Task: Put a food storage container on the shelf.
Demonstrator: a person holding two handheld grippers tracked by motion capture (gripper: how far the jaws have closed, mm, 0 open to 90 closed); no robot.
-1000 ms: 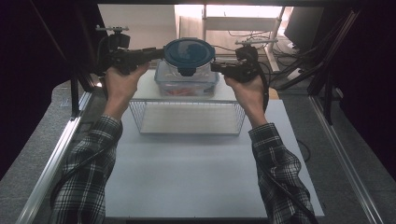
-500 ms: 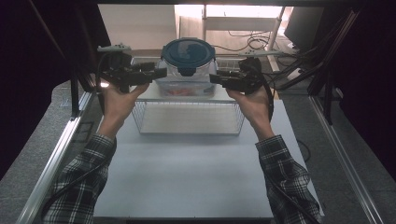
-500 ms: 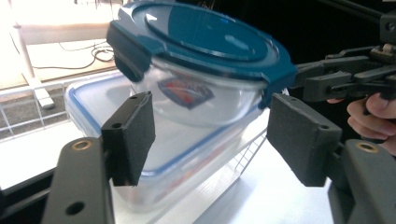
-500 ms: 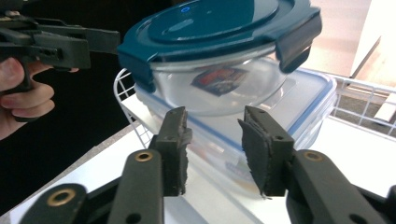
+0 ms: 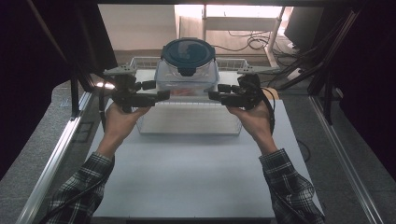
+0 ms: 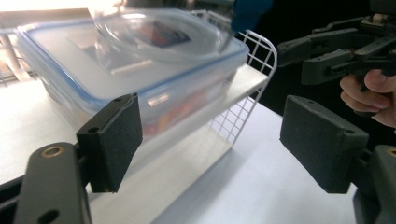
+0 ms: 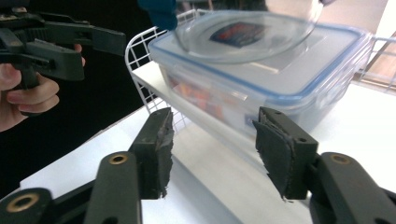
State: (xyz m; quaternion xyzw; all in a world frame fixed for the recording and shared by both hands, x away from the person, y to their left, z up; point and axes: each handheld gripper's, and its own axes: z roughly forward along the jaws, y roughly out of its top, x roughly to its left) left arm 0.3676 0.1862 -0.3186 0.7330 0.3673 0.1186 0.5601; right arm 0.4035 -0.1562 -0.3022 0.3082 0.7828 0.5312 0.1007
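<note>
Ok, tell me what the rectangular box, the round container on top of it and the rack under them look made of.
Box: likely clear plastic, glossy, see-through walls, blue lid seal. Round container: clear body, glass or plastic, dark blue matte lid. Rack: probably white-coated metal wire, thin grid.

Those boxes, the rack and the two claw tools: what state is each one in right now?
Round container: lid on, stacked on the box.
Box: lid on, resting on the rack.
Rack: upright on the table.
Left gripper: open, nothing between its jaws, which have just been opening.
Right gripper: open, holding nothing, jaws likewise just opening.
</note>
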